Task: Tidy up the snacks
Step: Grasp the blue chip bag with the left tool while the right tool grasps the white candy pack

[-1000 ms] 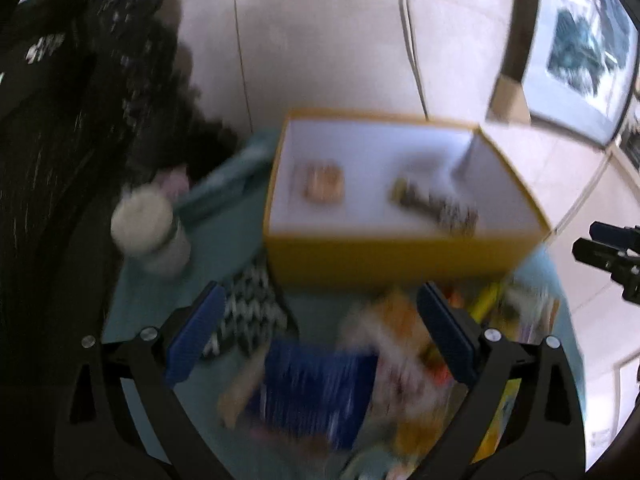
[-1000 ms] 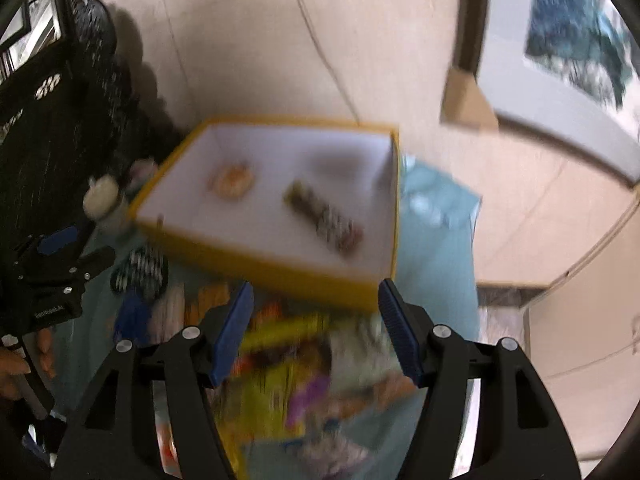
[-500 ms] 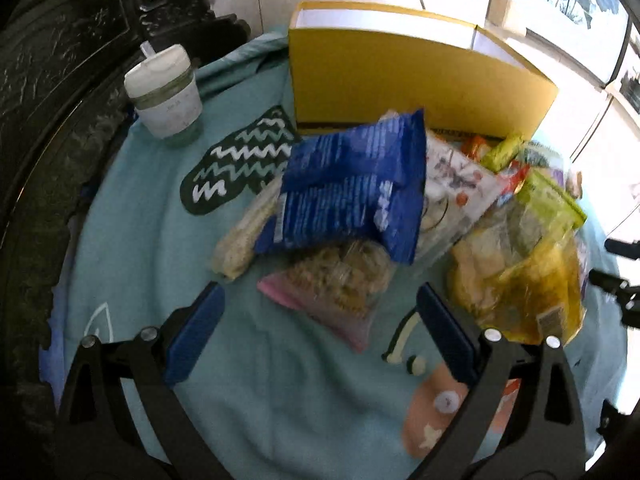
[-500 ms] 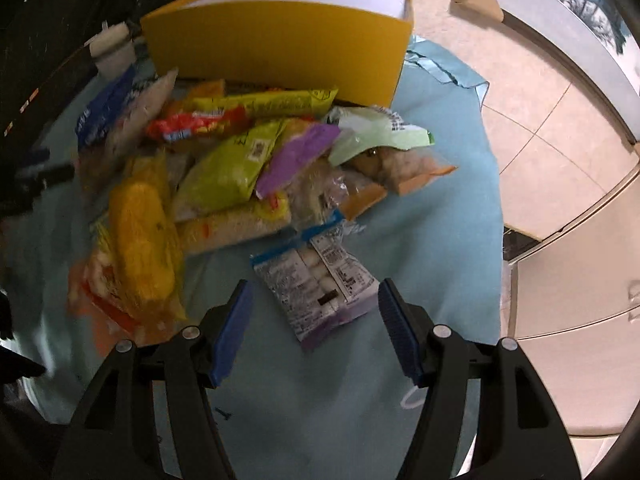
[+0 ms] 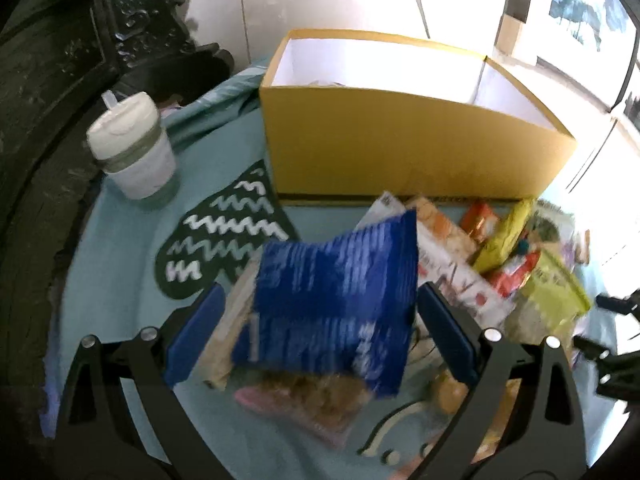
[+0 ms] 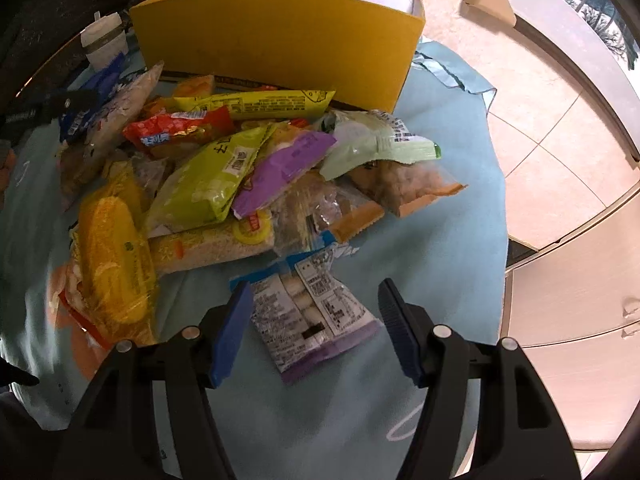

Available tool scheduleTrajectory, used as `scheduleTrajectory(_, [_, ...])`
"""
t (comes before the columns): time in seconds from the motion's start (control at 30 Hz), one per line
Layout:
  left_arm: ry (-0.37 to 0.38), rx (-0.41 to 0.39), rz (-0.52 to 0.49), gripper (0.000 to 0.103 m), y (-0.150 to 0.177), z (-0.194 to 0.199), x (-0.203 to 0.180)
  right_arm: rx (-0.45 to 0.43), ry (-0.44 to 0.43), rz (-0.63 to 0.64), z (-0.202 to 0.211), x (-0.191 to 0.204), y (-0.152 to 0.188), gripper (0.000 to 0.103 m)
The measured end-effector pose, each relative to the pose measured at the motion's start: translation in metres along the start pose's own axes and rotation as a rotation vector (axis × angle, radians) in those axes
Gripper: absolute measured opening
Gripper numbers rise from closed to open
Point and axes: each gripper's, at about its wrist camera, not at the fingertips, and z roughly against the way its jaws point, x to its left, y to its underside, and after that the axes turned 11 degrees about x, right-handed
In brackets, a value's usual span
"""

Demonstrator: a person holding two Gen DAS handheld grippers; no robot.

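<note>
A pile of snack packets lies on a teal cloth in front of an open yellow box (image 5: 416, 140), also in the right wrist view (image 6: 280, 36). My left gripper (image 5: 320, 320) is open, its blue pads either side of a blue packet (image 5: 332, 296) on top of the pile; contact is unclear. My right gripper (image 6: 316, 316) is open, its pads either side of a white and purple packet (image 6: 308, 312) lying flat on the cloth. Green (image 6: 204, 184), purple (image 6: 284, 168) and yellow (image 6: 112, 252) packets lie behind it.
A white lidded cup (image 5: 132, 152) stands left of the box. A dark carved piece of furniture (image 5: 48, 80) borders the table on the left. The cloth (image 6: 448, 240) ends at the table's right edge, with tiled floor (image 6: 540, 128) beyond.
Both grippers dropped from above the box toward the pile. The left has since closed in on the blue packet; the right has moved nearer the white and purple packet.
</note>
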Motion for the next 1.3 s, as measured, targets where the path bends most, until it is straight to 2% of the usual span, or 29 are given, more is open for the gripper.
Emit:
scheduleTrajectory(0.13, [0.018,0.064,-0.013,0.098,-0.002,-0.021,-0.002,0.04,0.005,0.011,-0.018,0.001,-0.003,0.065])
scheduleTrajectory(0.17, [0.047,0.068,0.006,0.097,-0.001,-0.024,0.002,0.047,-0.013,0.011,-0.022,0.002,-0.003,0.063])
scheduleTrajectory(0.2, [0.057,0.063,0.024,0.085,0.0,-0.024,0.005,0.045,-0.026,0.013,-0.022,0.003,-0.004,0.054])
scheduleTrajectory(0.3, [0.098,0.051,0.019,0.063,0.002,-0.02,0.008,0.052,-0.079,0.005,-0.019,0.005,-0.006,0.04])
scheduleTrajectory(0.4, [0.111,0.05,0.019,0.054,0.007,-0.012,0.011,0.056,-0.152,-0.002,-0.013,0.005,-0.008,0.029])
scheduleTrajectory(0.57, [0.144,0.021,0.026,0.051,0.024,0.012,0.012,0.019,-0.206,-0.038,0.008,-0.001,-0.003,0.024])
scheduleTrajectory(0.6, [0.146,0.017,0.017,0.05,0.027,0.016,0.011,0.011,-0.213,-0.043,0.012,-0.002,-0.002,0.01])
scheduleTrajectory(0.7, [0.164,0.001,-0.002,0.049,0.034,0.03,0.007,-0.002,-0.211,-0.038,0.021,-0.002,0.001,0.001])
scheduleTrajectory(0.83, [0.162,0.017,-0.023,0.049,0.042,0.033,0.003,0.013,-0.192,-0.022,0.02,-0.001,0.009,0.001])
scheduleTrajectory(0.87, [0.154,0.02,-0.016,0.049,0.044,0.032,0.005,0.024,-0.206,-0.017,0.018,-0.001,0.01,0.005])
scheduleTrajectory(0.9, [0.153,0.021,-0.009,0.05,0.047,0.031,0.007,0.016,-0.203,-0.017,0.019,0.004,0.012,0.026])
scheduleTrajectory(0.93, [0.156,0.022,-0.002,0.05,0.048,0.03,0.009,0.001,-0.206,-0.018,0.021,0.005,0.014,0.042])
scheduleTrajectory(0.97, [0.157,0.022,0.0,0.05,0.05,0.031,0.01,-0.015,-0.203,-0.016,0.023,0.007,0.014,0.068])
scheduleTrajectory(1.0, [0.156,0.023,-0.003,0.05,0.05,0.031,0.011,-0.031,-0.187,-0.005,0.026,0.011,0.018,0.073])
scheduleTrajectory(1.03, [0.154,0.023,-0.006,0.05,0.051,0.031,0.01,-0.033,-0.167,0.004,0.025,0.014,0.018,0.073])
scheduleTrajectory(1.13, [0.144,0.025,-0.012,0.05,0.052,0.031,0.008,0.048,-0.1,0.006,0.002,0.026,0.016,0.072])
scheduleTrajectory(1.2, [0.139,0.025,-0.015,0.05,0.052,0.03,0.008,0.103,-0.079,0.02,-0.016,0.036,0.016,0.052])
scheduleTrajectory(1.23, [0.138,0.027,-0.015,0.05,0.052,0.03,0.008,0.109,-0.081,0.021,-0.02,0.04,0.017,0.051])
scheduleTrajectory(1.3, [0.14,0.024,-0.013,0.05,0.052,0.032,0.01,0.11,-0.057,0.045,-0.018,0.047,0.015,0.041])
